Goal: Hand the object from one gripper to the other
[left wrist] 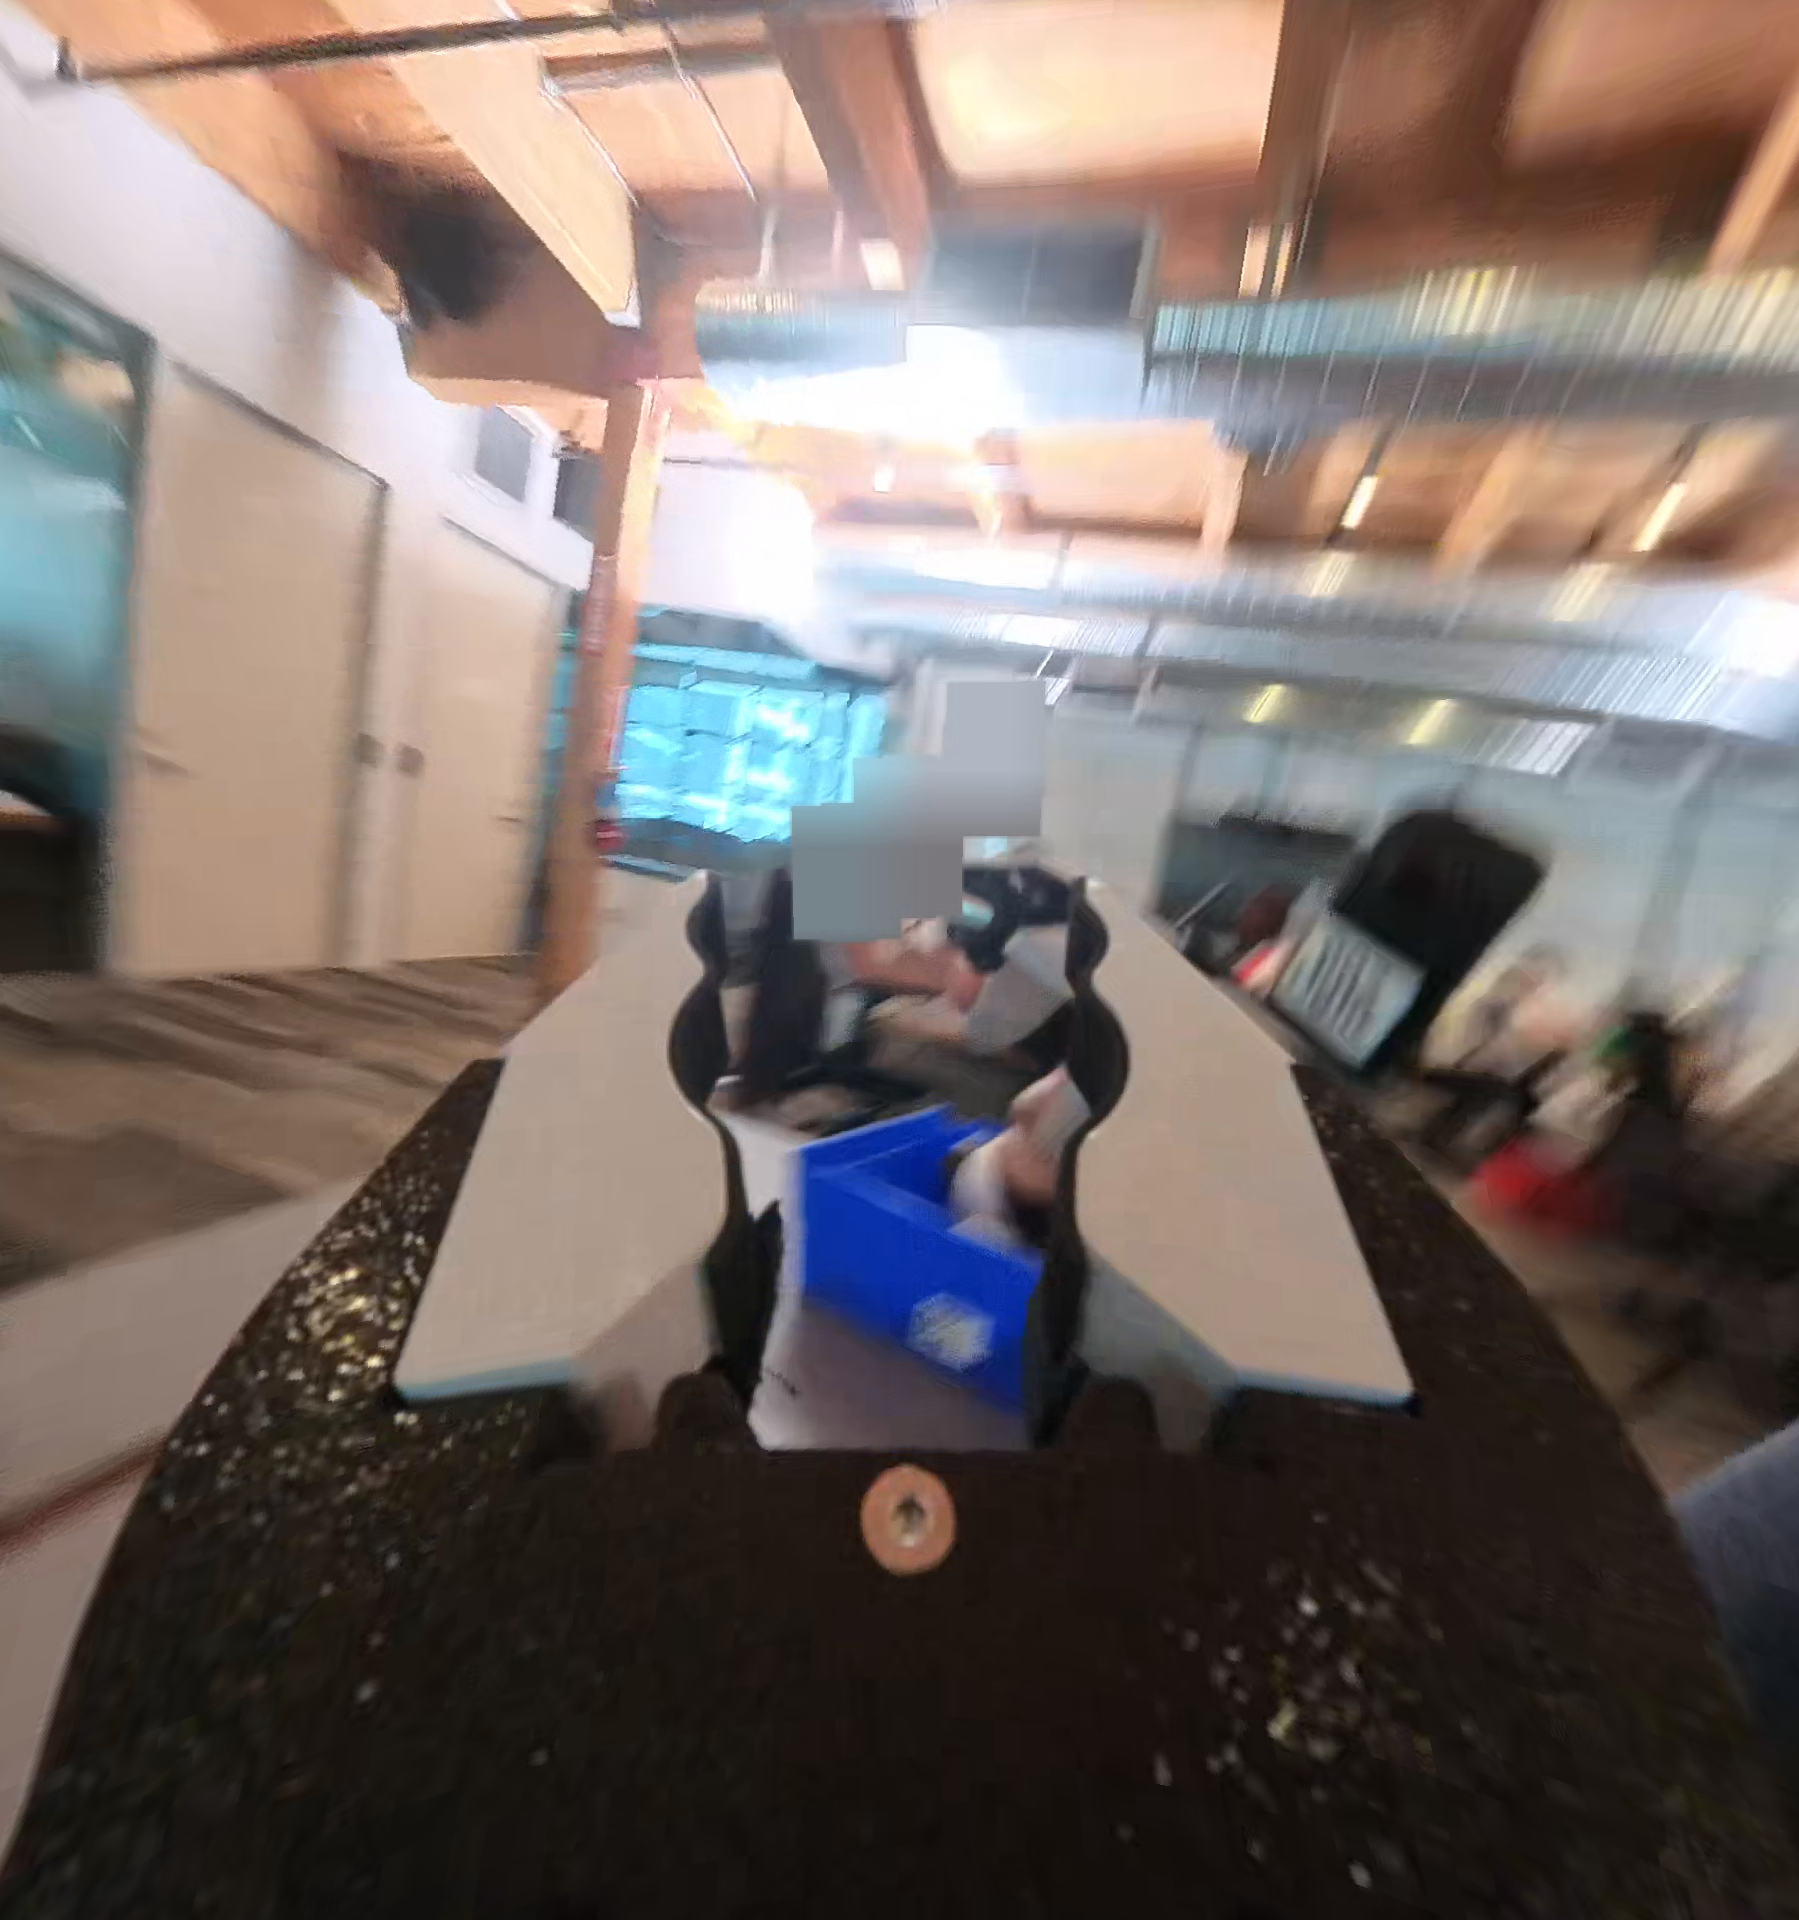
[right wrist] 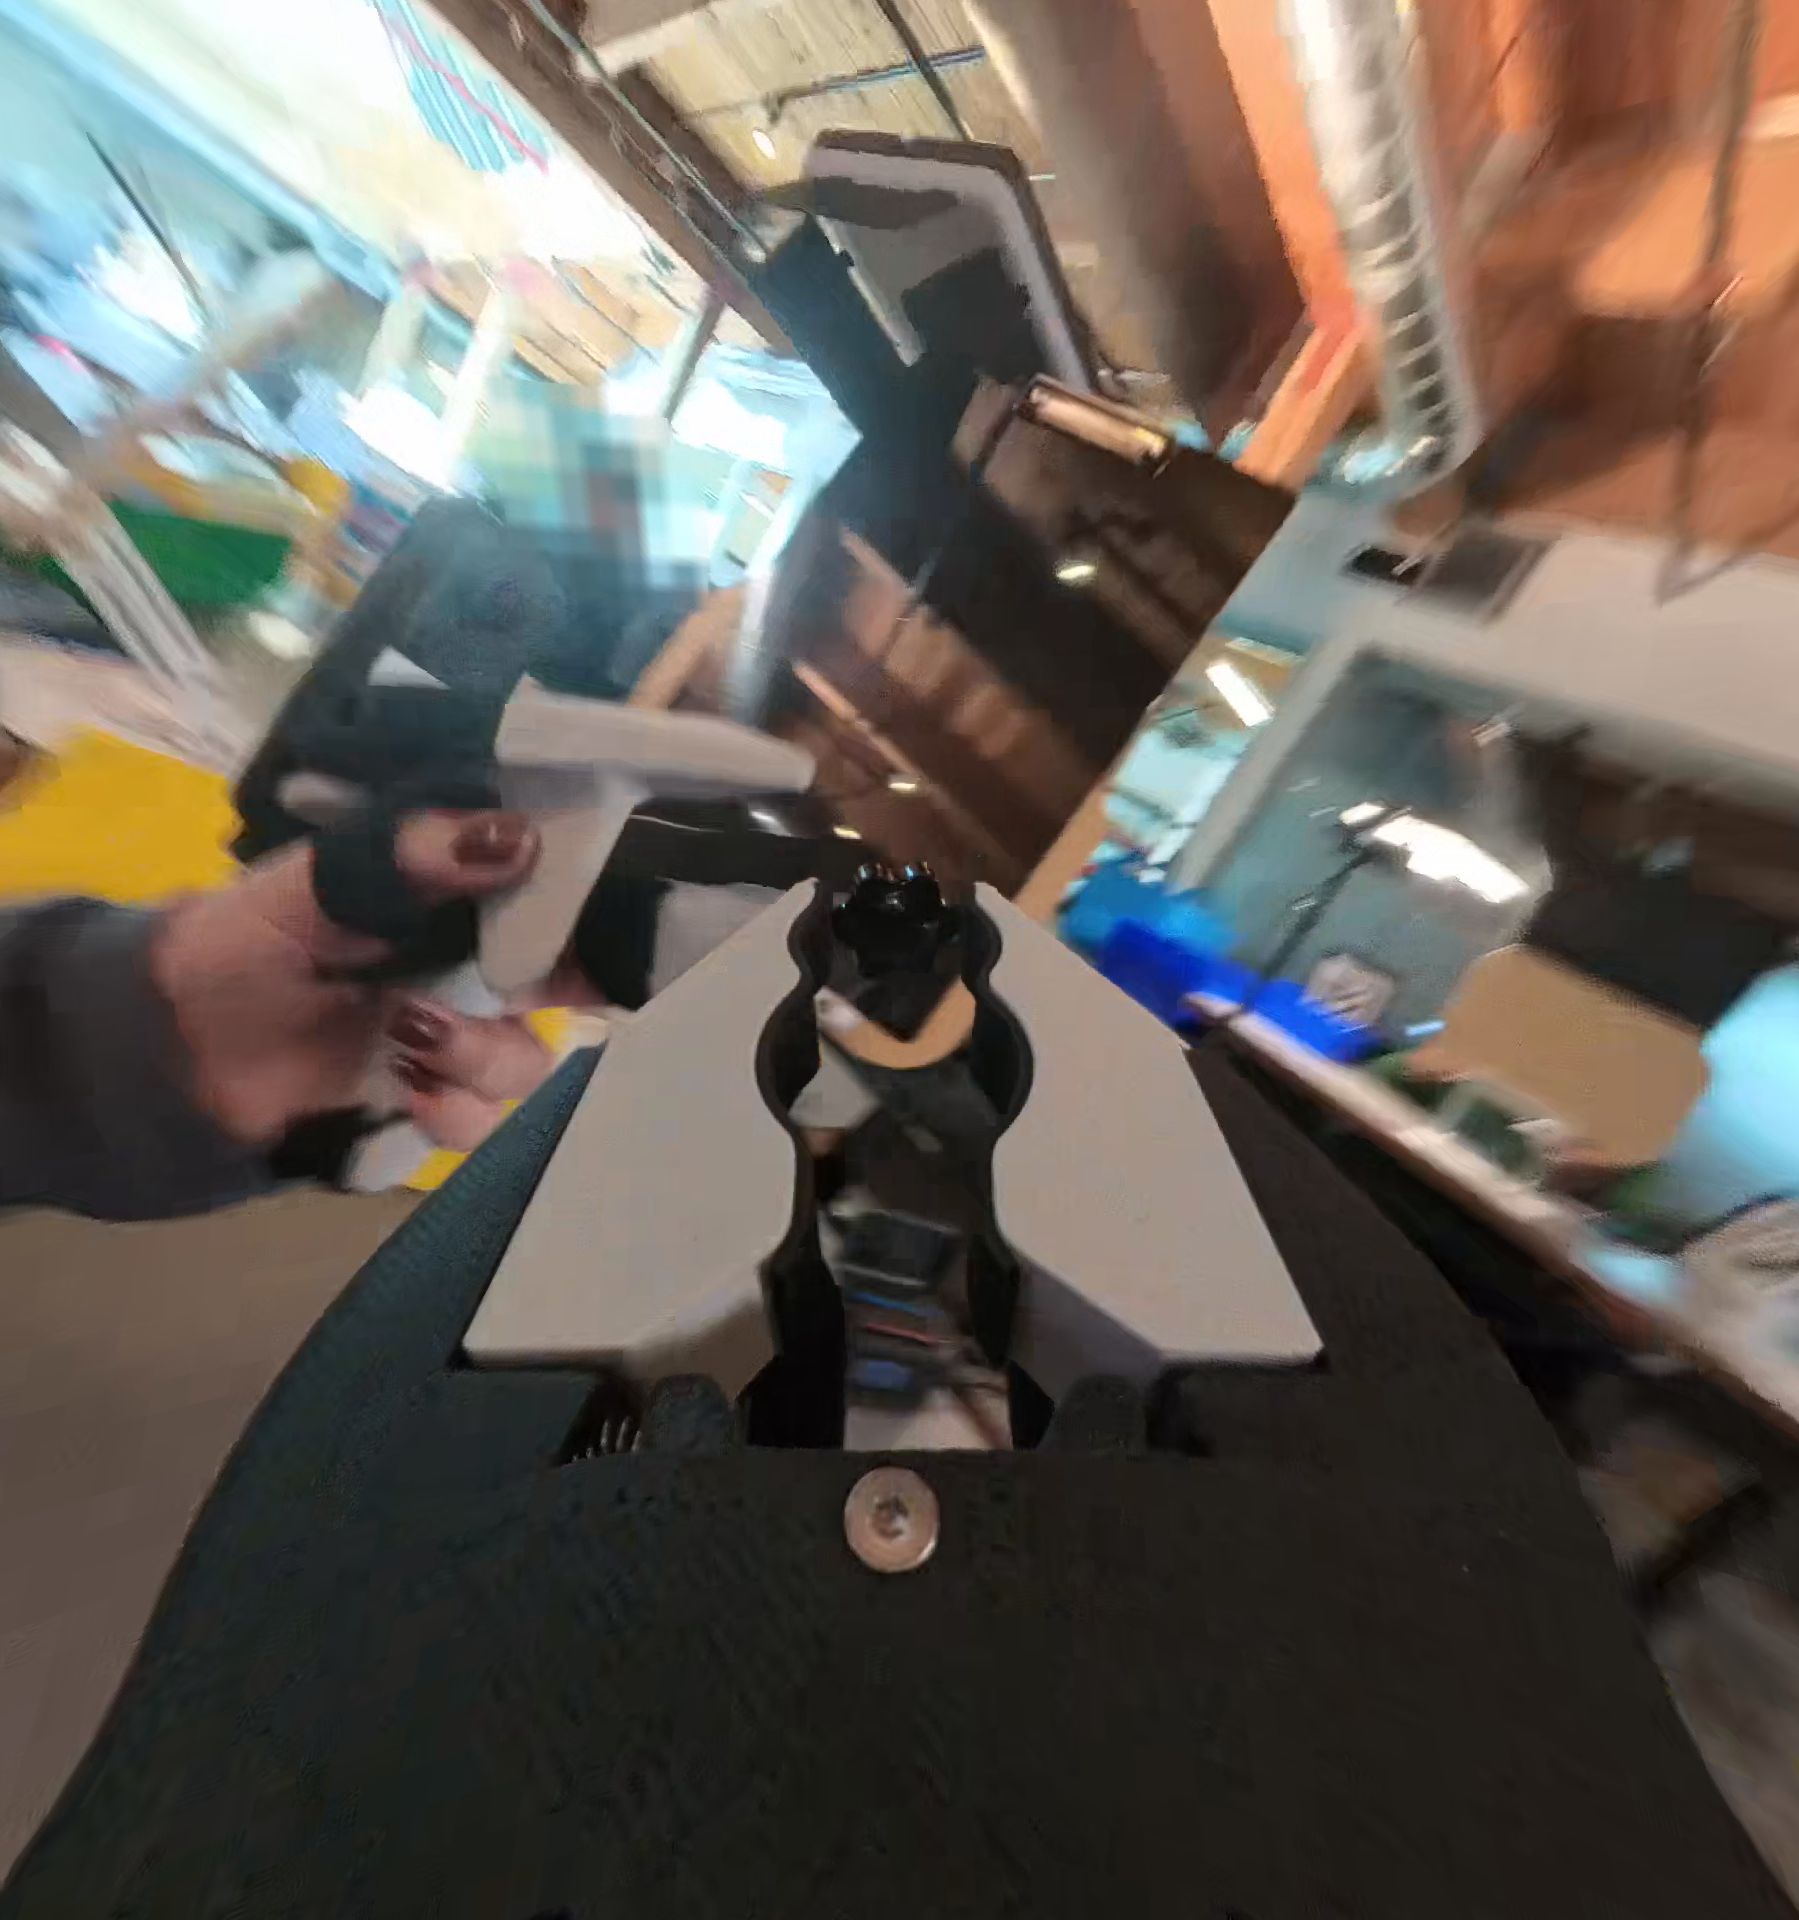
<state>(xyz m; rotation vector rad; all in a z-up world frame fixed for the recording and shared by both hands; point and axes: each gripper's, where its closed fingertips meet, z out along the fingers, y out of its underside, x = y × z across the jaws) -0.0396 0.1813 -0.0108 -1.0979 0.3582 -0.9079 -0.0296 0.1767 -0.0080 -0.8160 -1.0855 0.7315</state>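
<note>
My right gripper (right wrist: pixel 893 896) is shut on a small glossy black lobed object (right wrist: pixel 887 906), pinched between its fingertips; darker parts and a tan disc show lower in the gap, too blurred to identify. My left gripper (left wrist: pixel 895 899) is open and empty, raised in the air, with only the room showing between its grey fingers (left wrist: pixel 604 1174). In the right wrist view the left gripper (right wrist: pixel 666 764) appears up and to the left of the object, held by a hand (right wrist: pixel 282 997), its fingers pointing right and apart from the object. Both views are blurred by motion.
A blue bin (left wrist: pixel 916 1268) with pale items inside stands on a grey table beyond the left gripper; it also shows in the right wrist view (right wrist: pixel 1165 956). A long cluttered bench (right wrist: pixel 1497 1195) runs along the right. A person sits in the background.
</note>
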